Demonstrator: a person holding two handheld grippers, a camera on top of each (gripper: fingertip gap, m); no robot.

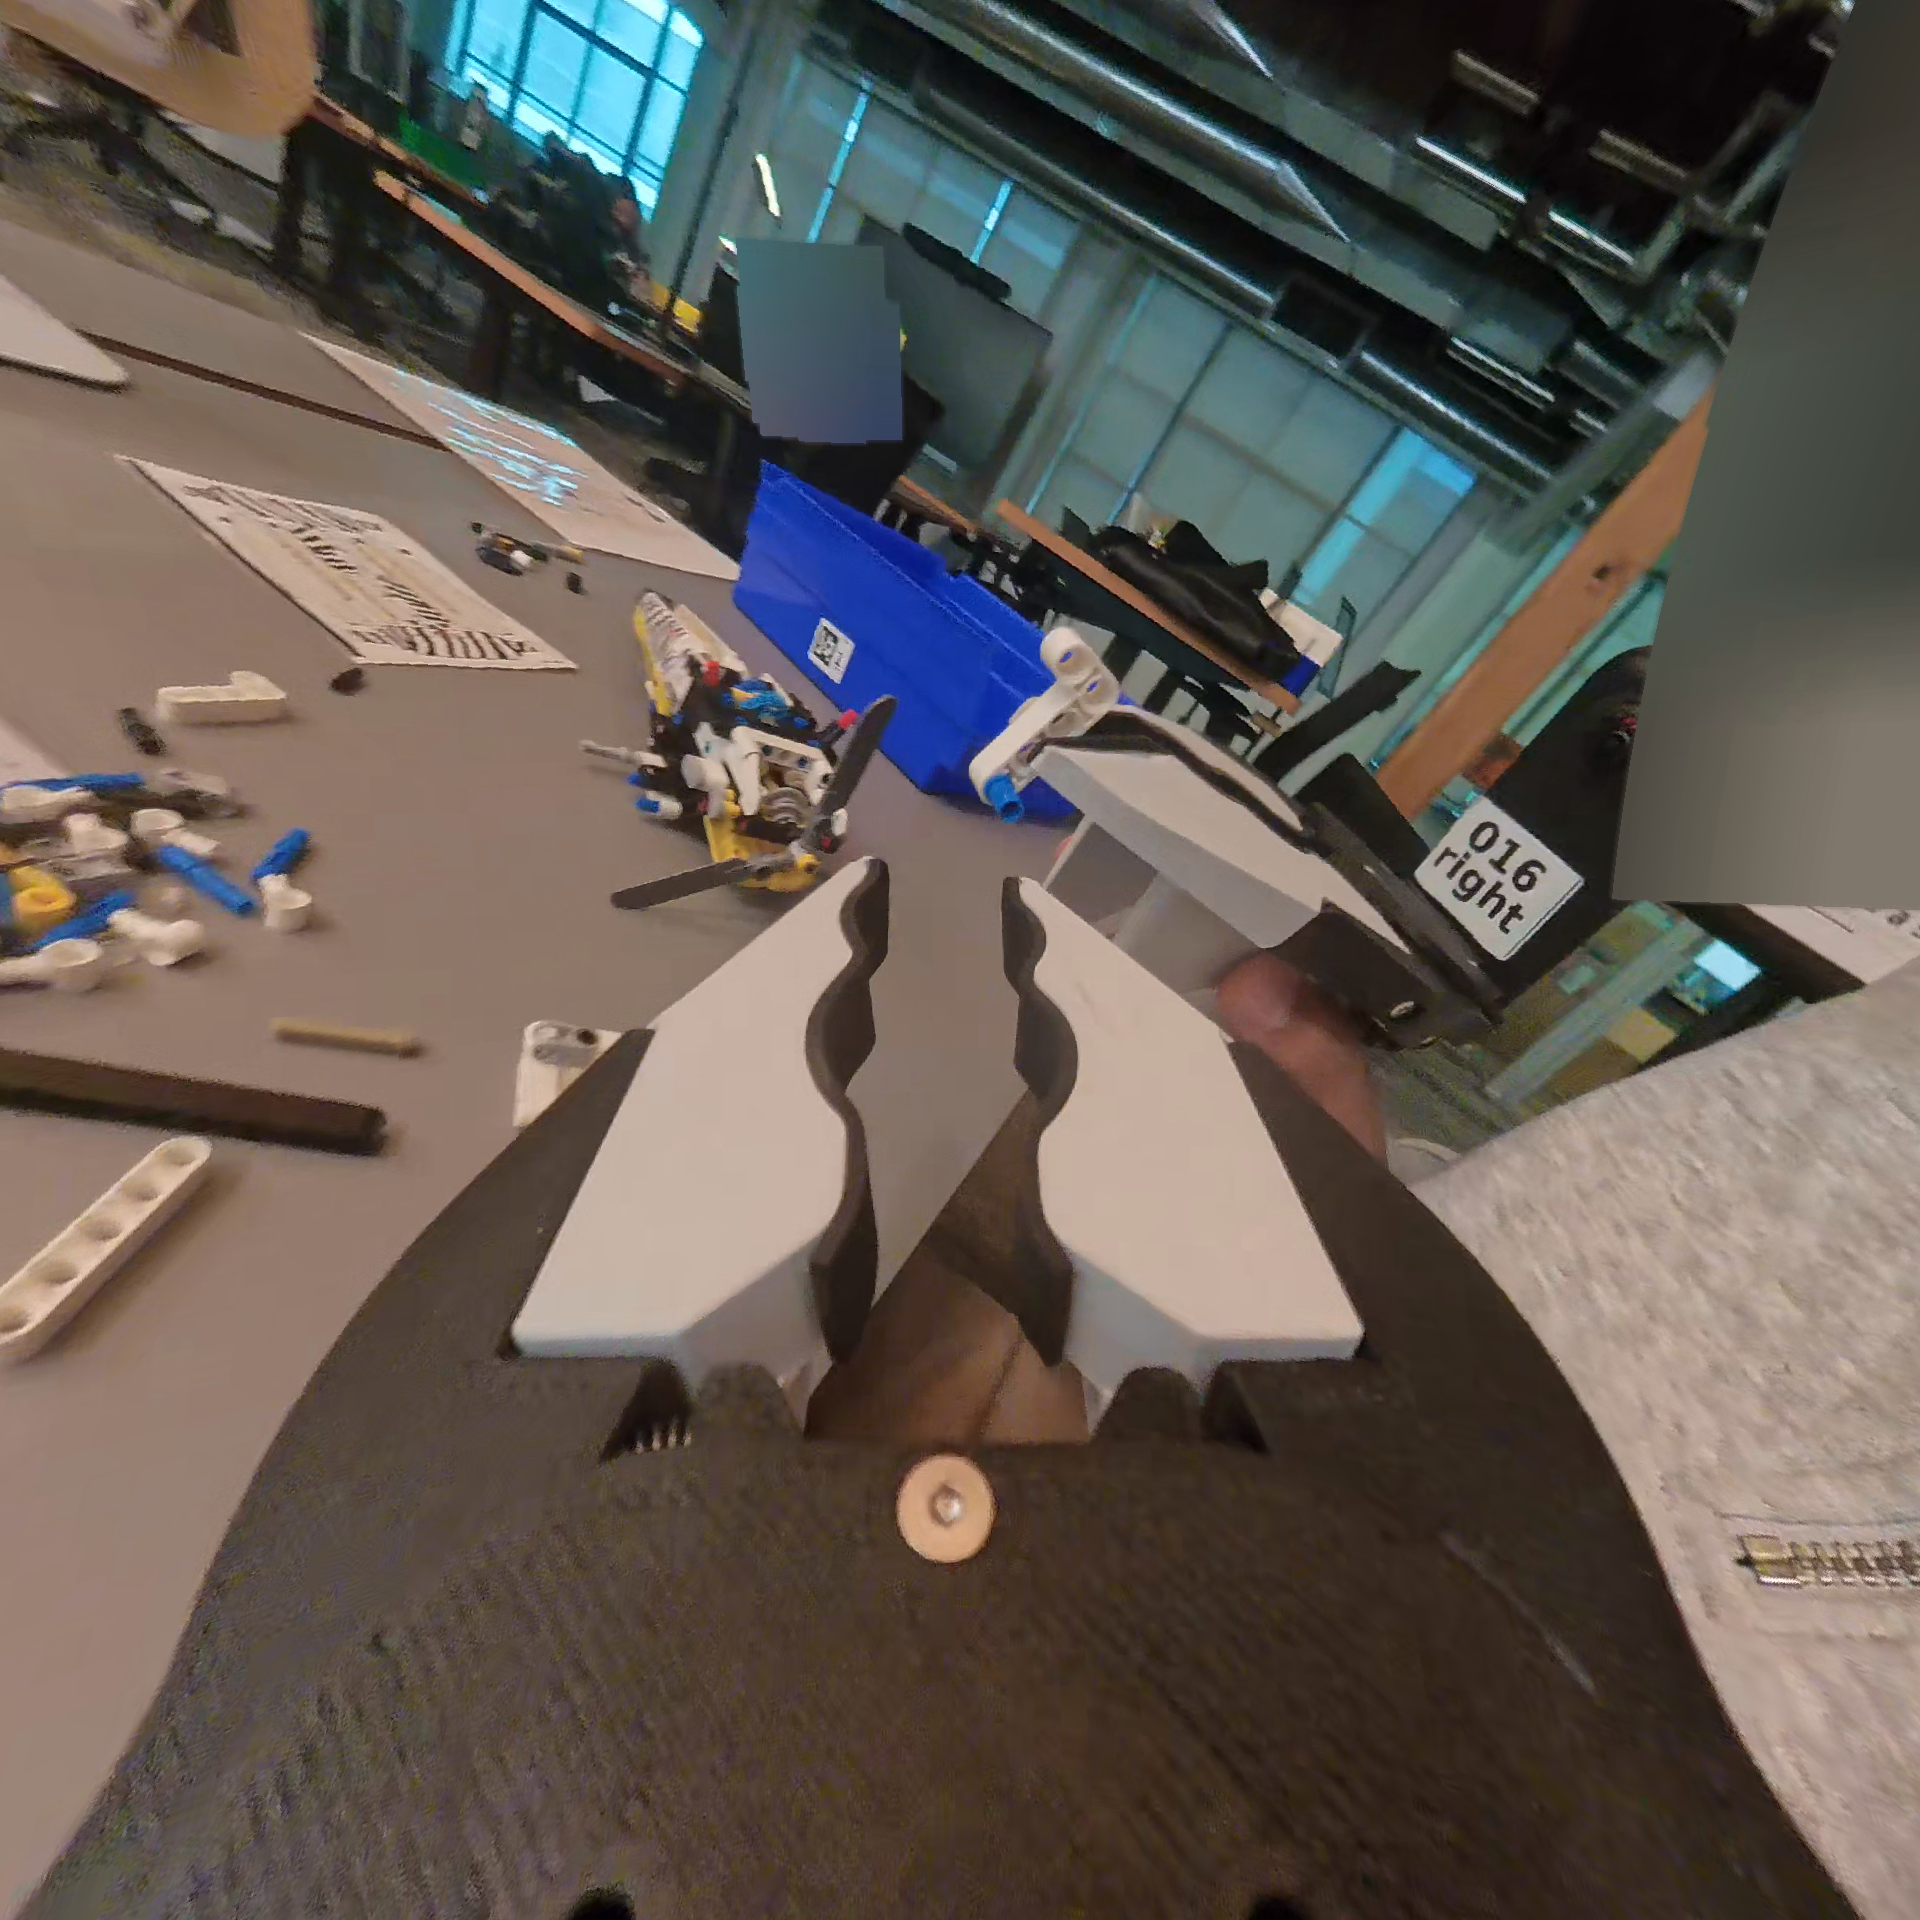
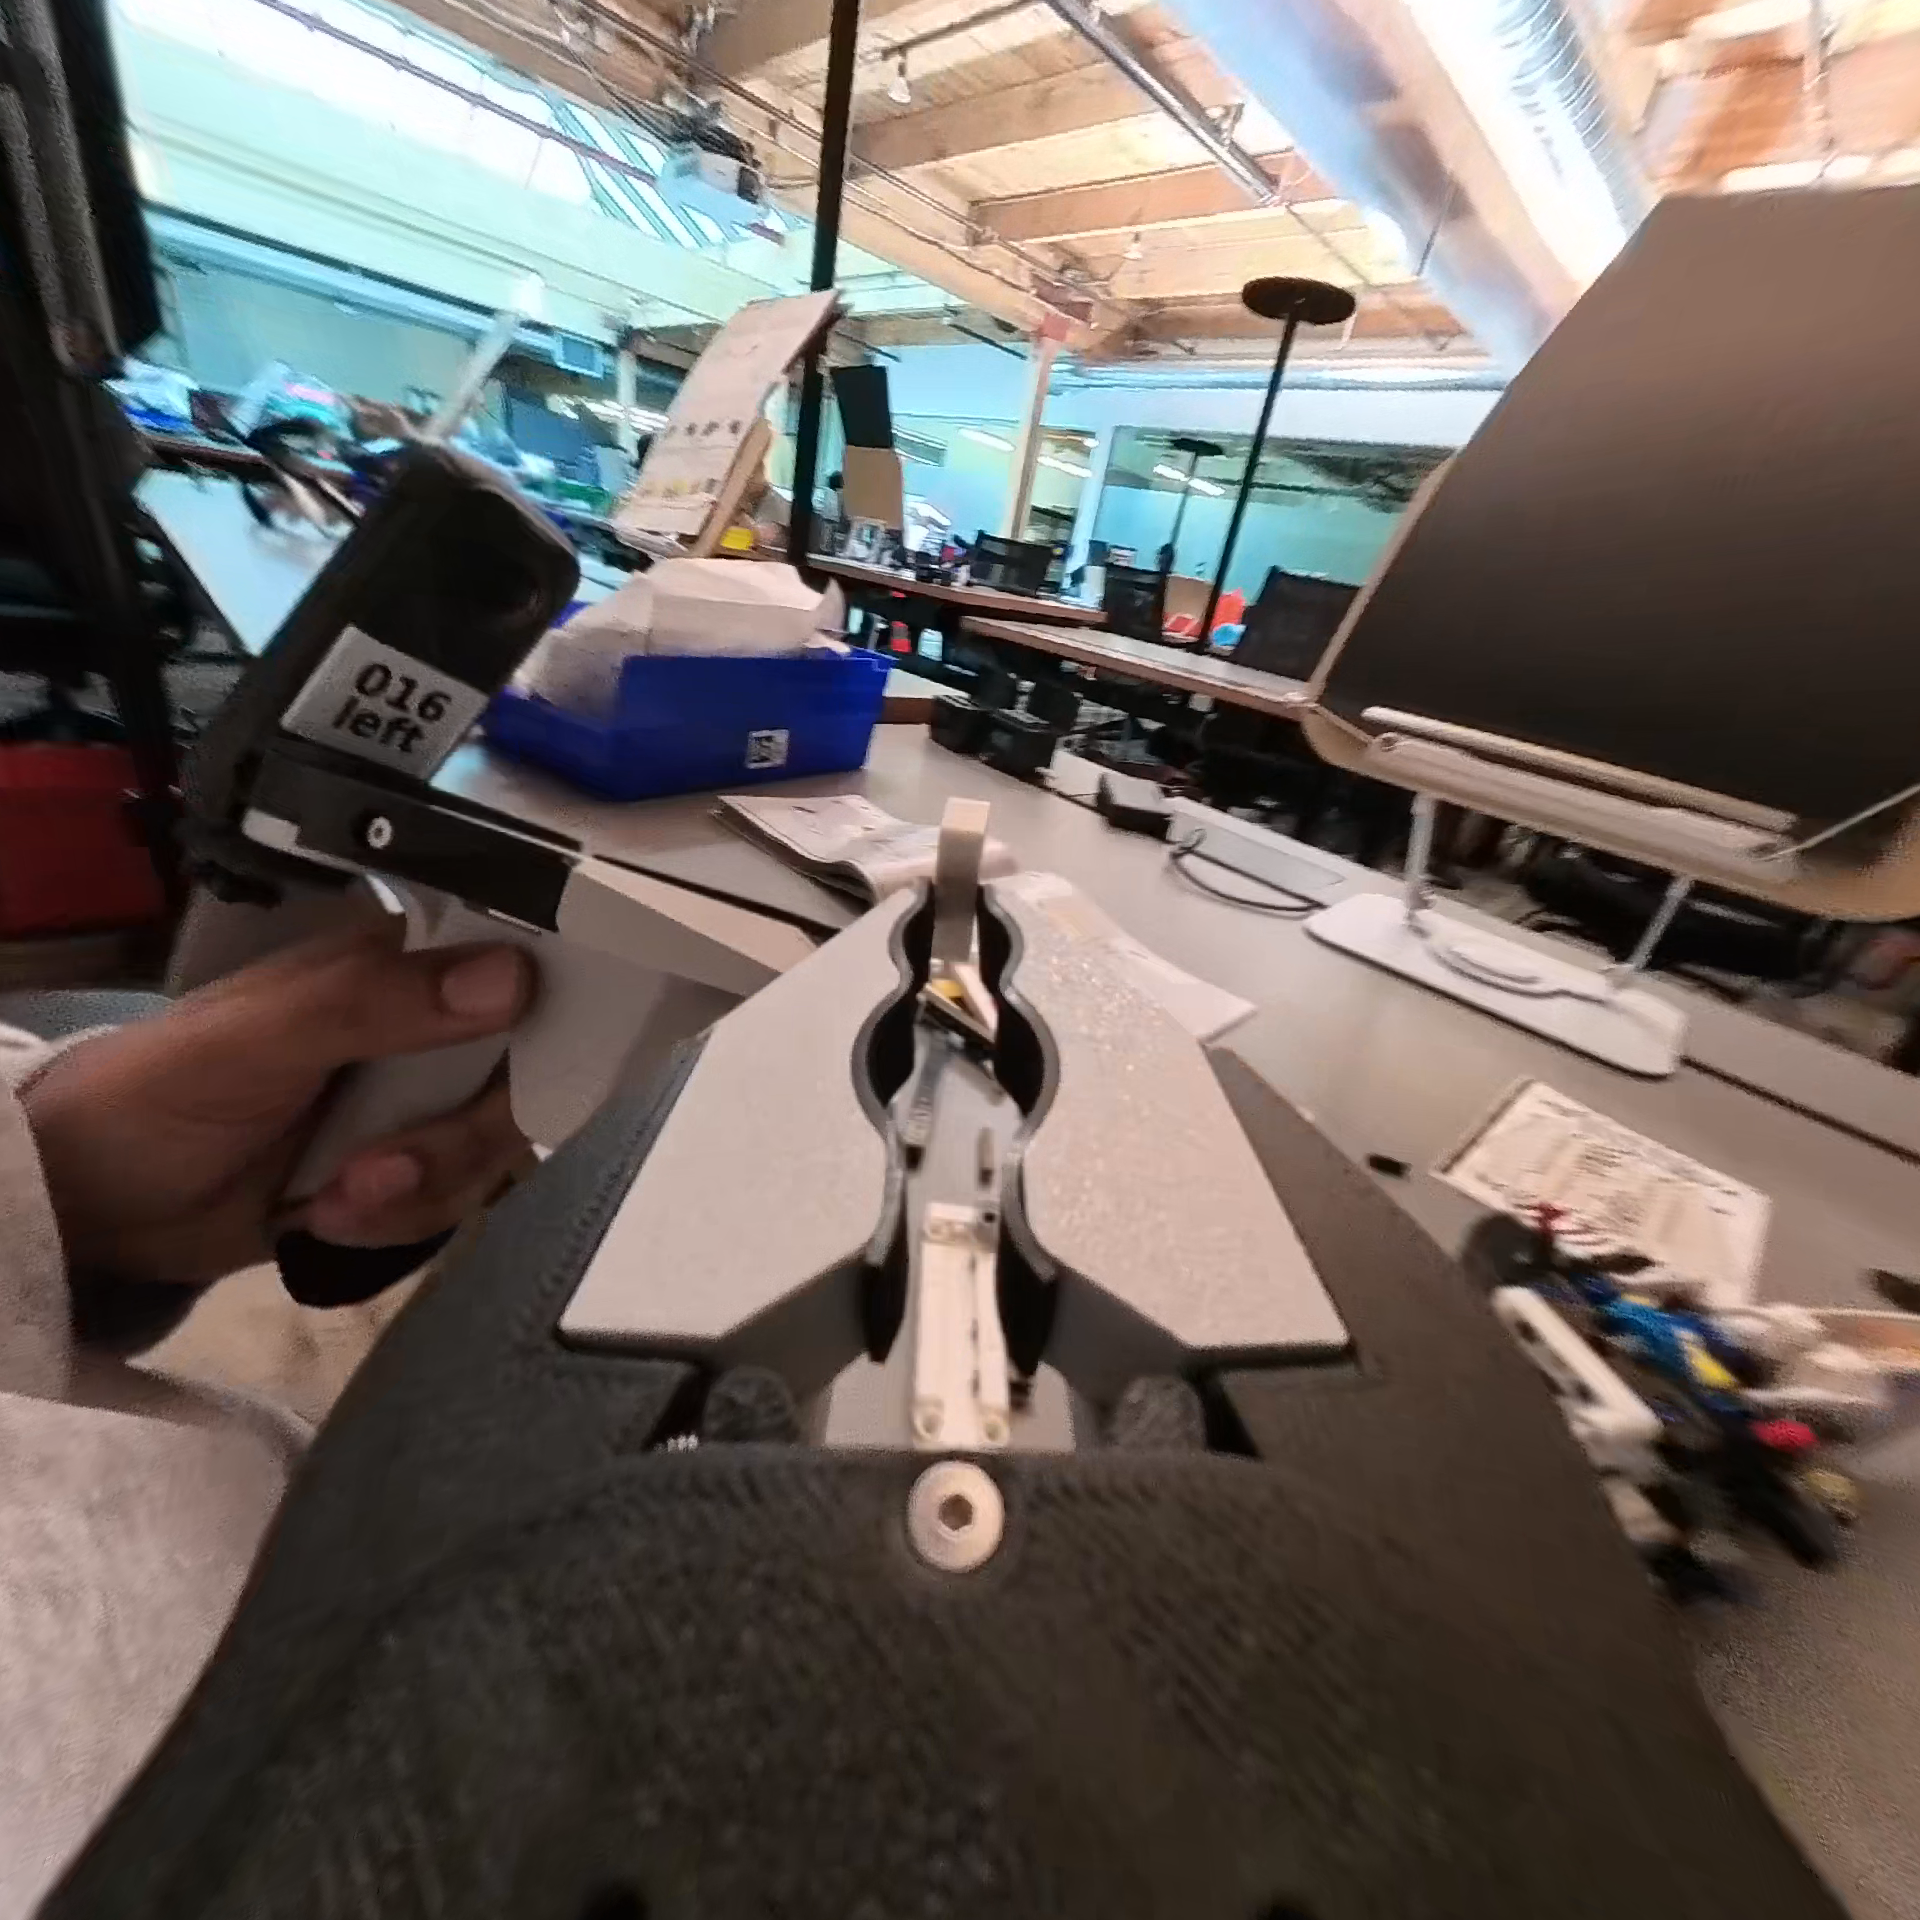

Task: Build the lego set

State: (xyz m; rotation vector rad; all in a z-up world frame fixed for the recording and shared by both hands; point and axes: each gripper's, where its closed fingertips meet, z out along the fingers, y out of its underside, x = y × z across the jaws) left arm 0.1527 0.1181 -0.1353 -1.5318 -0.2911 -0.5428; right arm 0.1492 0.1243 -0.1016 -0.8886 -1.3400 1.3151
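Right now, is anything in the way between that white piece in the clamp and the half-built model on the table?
Nothing visible: the white lego piece in the right gripper hangs above bare table beside the partly built model.

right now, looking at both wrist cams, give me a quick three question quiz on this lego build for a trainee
1. True or false: the left gripper is clamped on a piece.
2. Which gripper holds the white angled beam with a blue pin at its end?
A. left
B. right gripper
C. neither
3. Fill in: the half-built yellow, black and white model lies on the grey table in front of the blue ____.

Key:
1. False; its jaws stand apart with nothing between them.
2. B; the beam sticks out past the closed fingertips.
3. bin
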